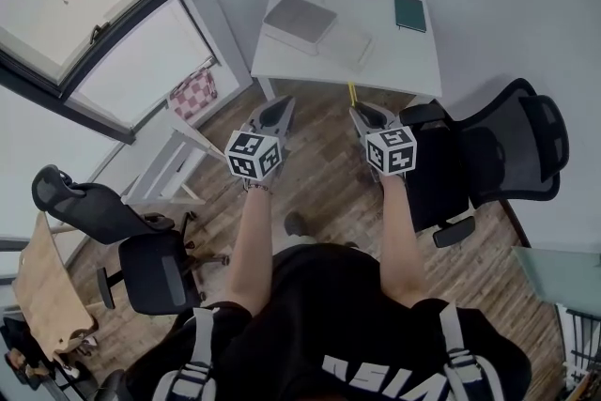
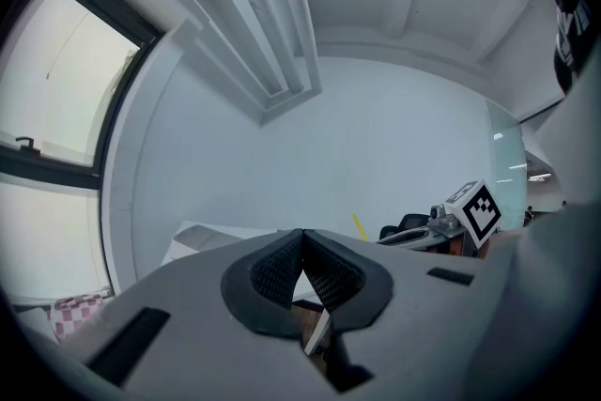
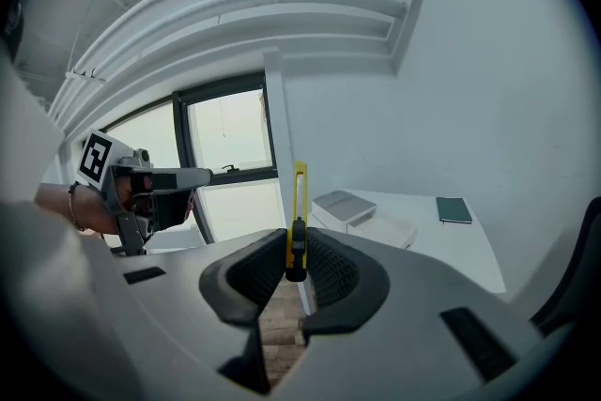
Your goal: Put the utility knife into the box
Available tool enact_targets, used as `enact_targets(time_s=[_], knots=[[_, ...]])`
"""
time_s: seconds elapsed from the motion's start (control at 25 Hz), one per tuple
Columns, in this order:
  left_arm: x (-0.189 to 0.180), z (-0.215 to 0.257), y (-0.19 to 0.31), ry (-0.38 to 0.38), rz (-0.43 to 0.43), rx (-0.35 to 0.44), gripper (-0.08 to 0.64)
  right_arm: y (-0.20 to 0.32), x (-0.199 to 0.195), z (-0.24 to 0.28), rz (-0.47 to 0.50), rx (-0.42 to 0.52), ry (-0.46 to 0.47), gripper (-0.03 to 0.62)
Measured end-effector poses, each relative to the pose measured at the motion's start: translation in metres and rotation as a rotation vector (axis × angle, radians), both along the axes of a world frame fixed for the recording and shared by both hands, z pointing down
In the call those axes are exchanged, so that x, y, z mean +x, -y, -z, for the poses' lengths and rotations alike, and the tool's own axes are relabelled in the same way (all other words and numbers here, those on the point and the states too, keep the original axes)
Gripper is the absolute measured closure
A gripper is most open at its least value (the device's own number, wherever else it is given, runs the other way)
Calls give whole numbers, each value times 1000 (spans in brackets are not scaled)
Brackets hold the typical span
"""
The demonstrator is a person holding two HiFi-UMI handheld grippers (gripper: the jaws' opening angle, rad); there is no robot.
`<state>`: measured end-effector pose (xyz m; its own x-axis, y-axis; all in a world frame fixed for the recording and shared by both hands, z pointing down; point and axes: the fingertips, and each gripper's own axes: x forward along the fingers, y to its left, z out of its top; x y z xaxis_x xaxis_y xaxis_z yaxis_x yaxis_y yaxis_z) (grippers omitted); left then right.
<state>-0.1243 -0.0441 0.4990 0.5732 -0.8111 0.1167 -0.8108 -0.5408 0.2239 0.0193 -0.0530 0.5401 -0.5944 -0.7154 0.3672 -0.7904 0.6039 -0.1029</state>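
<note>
Standing upright in the right gripper, the knife is slim and yellow, with a black slider where the jaws pinch it from both sides. Most of its length sticks up above the pads. From the head view the knife shows as a thin yellow sliver at the table edge, well short of the white box. A grey flat piece lies just beside the box and a green notebook sits at the far corner. The left gripper has its jaws pressed together with nothing between them.
</note>
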Motion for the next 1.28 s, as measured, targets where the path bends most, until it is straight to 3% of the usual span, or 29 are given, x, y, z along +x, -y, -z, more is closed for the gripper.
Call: enact_targets(time_s=[0.64,0.92,1.28], knots=[[-68,-12,33,-31,-5,-5,535,28,-65,-8,-12,-10,-34,511],[-65,-21,46,-47,7,-22,535,44,-59,-10,-12,-12,-48,511],[-43,-27,89,-14,45,-33,535,93,-30,-13,11,-11,-26,511]])
